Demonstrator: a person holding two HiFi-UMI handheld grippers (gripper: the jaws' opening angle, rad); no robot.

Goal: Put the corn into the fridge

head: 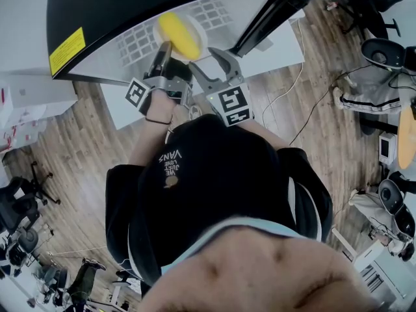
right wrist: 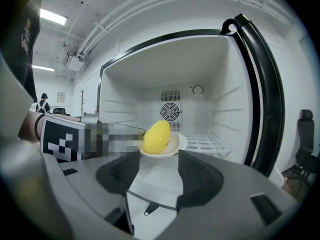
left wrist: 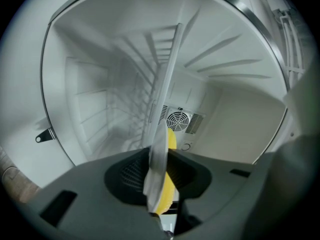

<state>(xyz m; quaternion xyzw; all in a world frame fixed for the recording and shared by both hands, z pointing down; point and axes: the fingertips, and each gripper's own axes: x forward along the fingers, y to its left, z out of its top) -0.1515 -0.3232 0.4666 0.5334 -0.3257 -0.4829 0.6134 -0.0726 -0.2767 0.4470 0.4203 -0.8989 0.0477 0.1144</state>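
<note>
A yellow label sits on the fridge, its print too small to read, and the person's black cap reads "VANS". The left gripper is clamped on the rim of a white plate carrying the corn, held inside the open fridge in front of the round fan vent. Beside it, the right gripper has its jaws apart with nothing between them. A wire shelf lies beyond the plate.

Corn mostly behind the edge-on plate
</note>
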